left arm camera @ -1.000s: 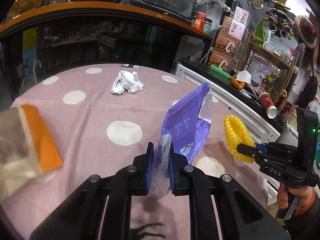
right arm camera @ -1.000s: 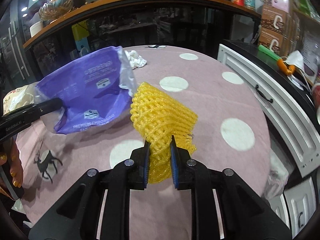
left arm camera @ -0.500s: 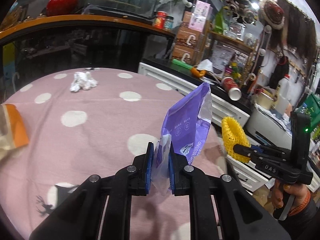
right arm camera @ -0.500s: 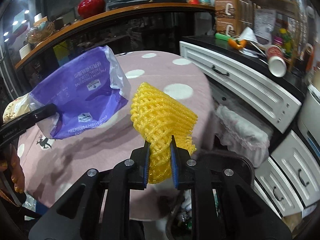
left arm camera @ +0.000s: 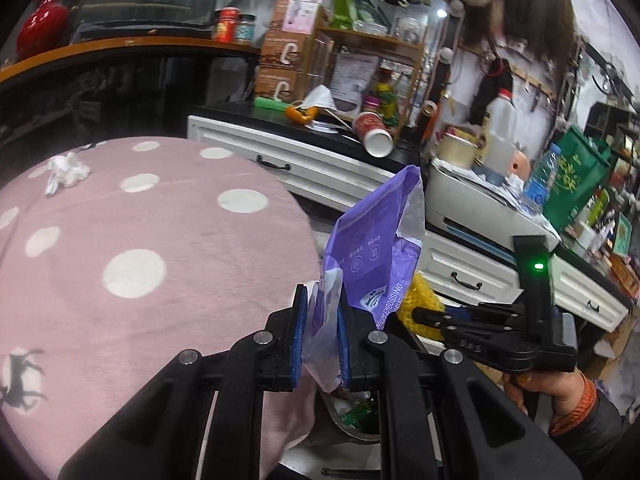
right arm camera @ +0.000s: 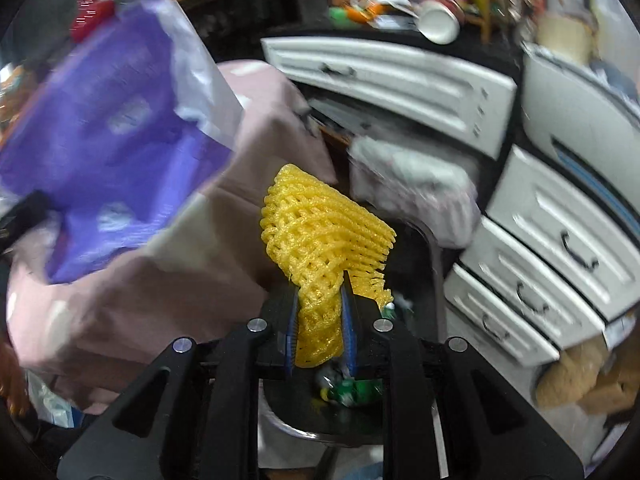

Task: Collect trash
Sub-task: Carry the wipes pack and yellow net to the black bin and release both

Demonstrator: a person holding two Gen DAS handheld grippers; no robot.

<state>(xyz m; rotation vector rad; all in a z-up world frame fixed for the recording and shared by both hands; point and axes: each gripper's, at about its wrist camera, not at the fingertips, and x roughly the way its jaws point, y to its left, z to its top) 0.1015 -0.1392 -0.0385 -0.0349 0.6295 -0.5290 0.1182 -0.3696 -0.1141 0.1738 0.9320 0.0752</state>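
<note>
My left gripper (left arm camera: 322, 336) is shut on a purple plastic wrapper (left arm camera: 376, 240), which stands up from the jaws past the table's right edge. My right gripper (right arm camera: 319, 332) is shut on a yellow foam net (right arm camera: 324, 232). In the left wrist view the right gripper (left arm camera: 416, 314) sits just right of the wrapper, with the yellow net (left arm camera: 420, 300) half hidden behind it. Below both grippers is a dark trash bin (right arm camera: 420, 264) with green and white litter (right arm camera: 352, 390) in it. The purple wrapper (right arm camera: 104, 140) appears blurred at left in the right wrist view. A crumpled white tissue (left arm camera: 64, 170) lies far back on the table.
The round table carries a pink polka-dot cloth (left arm camera: 140, 240). White drawers (right arm camera: 540, 240) and a dark counter with a tipped paper cup (left arm camera: 374, 134) stand to the right. A pale cloth bundle (right arm camera: 416, 184) lies beside the bin. A hand (left arm camera: 560, 392) holds the right gripper.
Both grippers swung right, off the tabletop to above the bin, each keeping its hold. The orange-and-white packet at left has left the view. The right wrist view tilted downward.
</note>
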